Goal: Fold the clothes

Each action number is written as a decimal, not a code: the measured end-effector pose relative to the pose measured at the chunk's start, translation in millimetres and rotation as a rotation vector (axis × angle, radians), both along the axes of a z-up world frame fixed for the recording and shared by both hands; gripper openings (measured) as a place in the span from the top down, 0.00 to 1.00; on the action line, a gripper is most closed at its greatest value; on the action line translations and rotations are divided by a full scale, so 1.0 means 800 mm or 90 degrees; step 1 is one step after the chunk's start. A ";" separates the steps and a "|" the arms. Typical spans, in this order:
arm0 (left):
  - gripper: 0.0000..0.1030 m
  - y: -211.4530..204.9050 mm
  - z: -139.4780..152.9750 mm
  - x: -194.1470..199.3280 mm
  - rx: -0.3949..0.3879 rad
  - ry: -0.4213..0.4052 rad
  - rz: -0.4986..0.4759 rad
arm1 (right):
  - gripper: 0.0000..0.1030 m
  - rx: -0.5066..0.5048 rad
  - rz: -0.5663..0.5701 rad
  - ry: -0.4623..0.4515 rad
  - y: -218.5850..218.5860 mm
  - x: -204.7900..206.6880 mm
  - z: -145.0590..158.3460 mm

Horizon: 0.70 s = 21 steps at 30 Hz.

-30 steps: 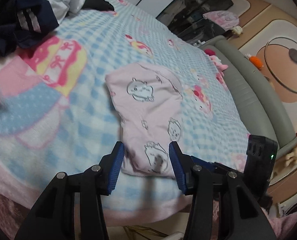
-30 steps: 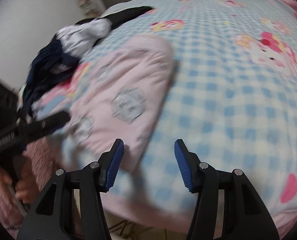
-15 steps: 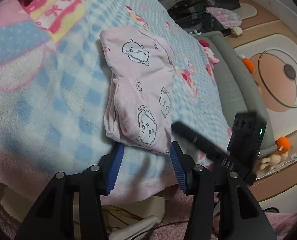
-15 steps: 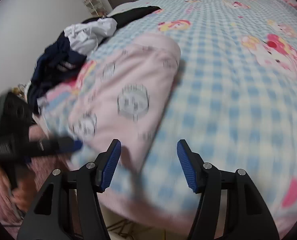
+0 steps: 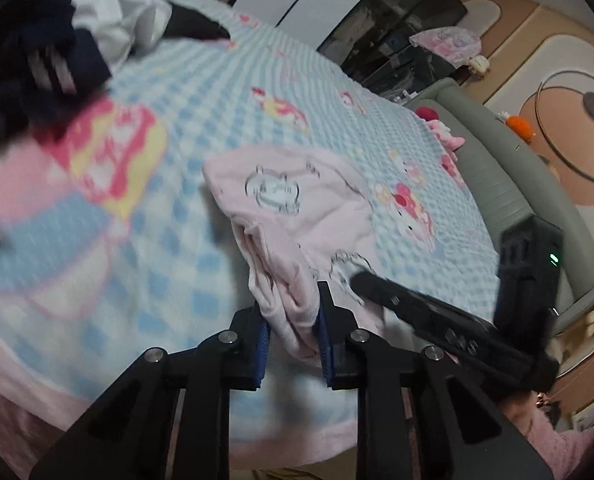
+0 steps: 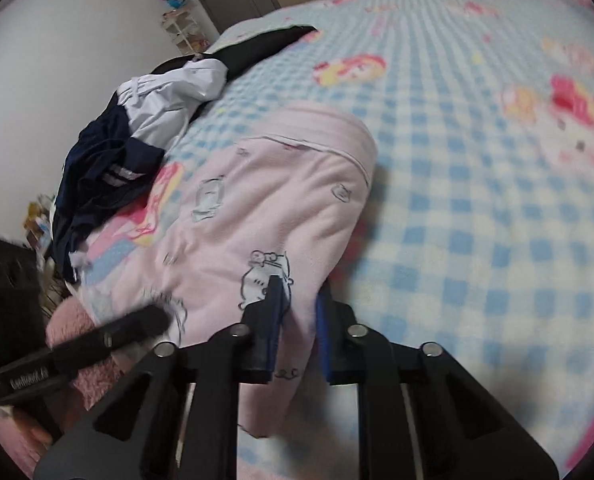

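Pink garment: your folded pink garment (image 5: 293,216) with cartoon animal prints lies on the bed (image 5: 201,120), near the bed's front edge, with its near end bunched and lifted off the blanket.
Left gripper: your left gripper (image 5: 293,332) has just been closing its jaws, and they now pinch the near left corner of the pink garment, with a thick fold of cloth between the blue pads (image 5: 262,344).
Right gripper: your right gripper (image 6: 299,320) has likewise just been closing its jaws; they clamp the near right edge of the pink garment (image 6: 273,208), and cloth hangs down between them.
Grippers together: you hold the two just beside each other at the same near end; each shows in the other's camera.
Clothes pile: a heap of dark navy and white clothes (image 6: 137,128) sits on the bed's far left part, apart from the pink garment.
Bed cover: a blue-and-white checked blanket with cartoon figures.
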State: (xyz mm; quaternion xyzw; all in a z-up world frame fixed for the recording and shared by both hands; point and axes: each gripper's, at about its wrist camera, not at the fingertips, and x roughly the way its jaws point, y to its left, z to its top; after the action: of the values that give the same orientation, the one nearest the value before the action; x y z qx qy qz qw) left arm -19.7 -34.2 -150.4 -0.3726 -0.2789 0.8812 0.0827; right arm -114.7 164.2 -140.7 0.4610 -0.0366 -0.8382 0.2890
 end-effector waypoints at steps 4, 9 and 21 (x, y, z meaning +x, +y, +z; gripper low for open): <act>0.80 -0.044 0.004 -0.008 0.015 -0.002 0.013 | 0.89 -0.018 0.036 0.002 -0.022 0.039 0.016; 0.73 -0.066 -0.050 0.000 0.160 -0.043 -0.021 | 0.80 0.041 -0.004 0.011 -0.028 0.063 -0.009; 0.50 -0.011 -0.056 -0.008 0.021 -0.057 -0.040 | 0.36 -0.032 -0.126 0.027 0.054 0.011 0.008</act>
State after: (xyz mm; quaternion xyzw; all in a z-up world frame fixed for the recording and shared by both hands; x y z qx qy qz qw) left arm -26.0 -42.9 -195.5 -0.4191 -0.2847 0.8558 0.1041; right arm -105.9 207.4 -134.2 0.4302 -0.0968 -0.8709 0.2171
